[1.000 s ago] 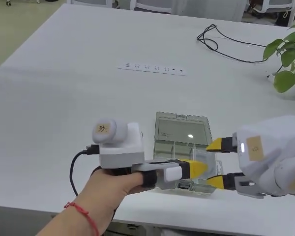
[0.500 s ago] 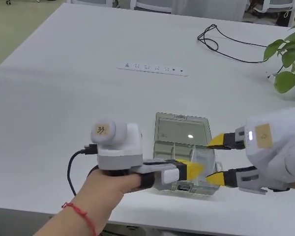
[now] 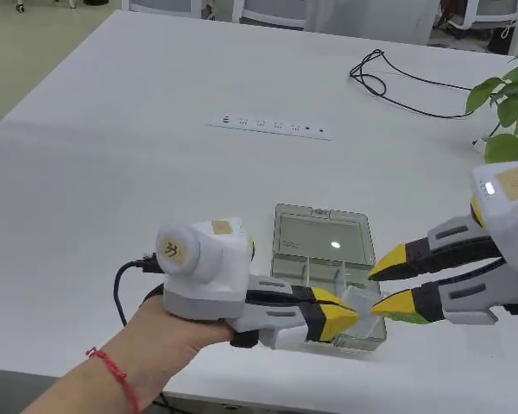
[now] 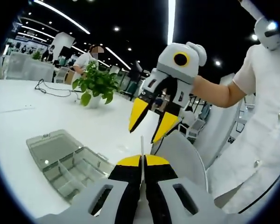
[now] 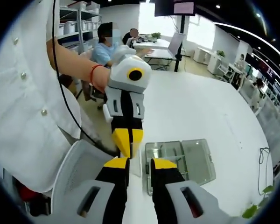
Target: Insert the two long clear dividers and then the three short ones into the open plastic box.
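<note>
**Item:** clear divider [image 4: 141, 145], a thin transparent sheet seen edge-on.
**Location:** pinched in the closed jaws of your left hand-held gripper [image 3: 350, 316], over the near right corner of the open plastic box [image 3: 319, 233] on the table [image 3: 138, 147].
**Handling (a judgement):** light, stiff and slick, so it may pivot. Grip its top edge at mid-length.
**Right hand-held gripper** [image 3: 378, 291]**:** jaws moderately parted and empty, just right of the divider.
**Box:** clear partitions stand in the tray, and the lid lies flat on the far side.
</note>
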Tool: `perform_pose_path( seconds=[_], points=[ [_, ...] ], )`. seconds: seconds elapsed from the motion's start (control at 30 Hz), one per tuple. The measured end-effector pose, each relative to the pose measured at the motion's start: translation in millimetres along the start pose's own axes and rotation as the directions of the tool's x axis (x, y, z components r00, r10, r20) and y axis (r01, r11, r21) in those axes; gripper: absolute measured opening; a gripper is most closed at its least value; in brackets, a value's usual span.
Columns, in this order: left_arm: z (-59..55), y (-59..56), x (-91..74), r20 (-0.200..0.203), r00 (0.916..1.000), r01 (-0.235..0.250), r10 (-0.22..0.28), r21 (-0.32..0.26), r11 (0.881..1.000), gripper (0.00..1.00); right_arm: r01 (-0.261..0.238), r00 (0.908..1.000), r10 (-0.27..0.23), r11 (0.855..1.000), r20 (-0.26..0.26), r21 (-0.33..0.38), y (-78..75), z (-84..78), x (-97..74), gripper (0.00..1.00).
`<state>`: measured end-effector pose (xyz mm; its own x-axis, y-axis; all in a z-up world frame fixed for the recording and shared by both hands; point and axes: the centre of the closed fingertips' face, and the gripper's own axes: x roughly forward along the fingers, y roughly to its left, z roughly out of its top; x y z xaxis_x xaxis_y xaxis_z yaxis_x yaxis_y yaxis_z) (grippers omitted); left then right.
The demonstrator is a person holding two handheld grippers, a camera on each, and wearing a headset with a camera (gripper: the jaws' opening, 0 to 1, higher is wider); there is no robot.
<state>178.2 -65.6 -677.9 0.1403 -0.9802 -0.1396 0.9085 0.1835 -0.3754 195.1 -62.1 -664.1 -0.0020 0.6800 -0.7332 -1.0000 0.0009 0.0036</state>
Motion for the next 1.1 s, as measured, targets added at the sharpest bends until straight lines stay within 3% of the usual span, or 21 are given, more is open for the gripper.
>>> perform_pose_path(
  seconds=[0.1, 0.53, 1.1],
  points=[
    [-1.6, -4.0, -0.5, -0.014, 0.9998, 0.017, -0.016, 0.046, 0.999, 0.0, -0.054, 0.9984, 0.054, 0.998, 0.014, 0.019, 10.5, 4.5, -0.5, 0.14],
    [4.1, -21.4, -1.0, 0.002, 0.9964, 0.084, -0.085, 0.095, 0.992, 0.0, -0.188, 0.9819, 0.187, 0.982, 0.033, 0.03, 38.9, 9.6, 3.0, 0.06],
    [-0.8, -25.6, -2.2, -0.006, 0.9966, 0.082, -0.082, 0.105, 0.991, 0.0, -0.217, 0.9755, 0.216, 0.975, 0.042, 0.035, 46.9, 8.4, 5.3, 0.03]
  ],
)
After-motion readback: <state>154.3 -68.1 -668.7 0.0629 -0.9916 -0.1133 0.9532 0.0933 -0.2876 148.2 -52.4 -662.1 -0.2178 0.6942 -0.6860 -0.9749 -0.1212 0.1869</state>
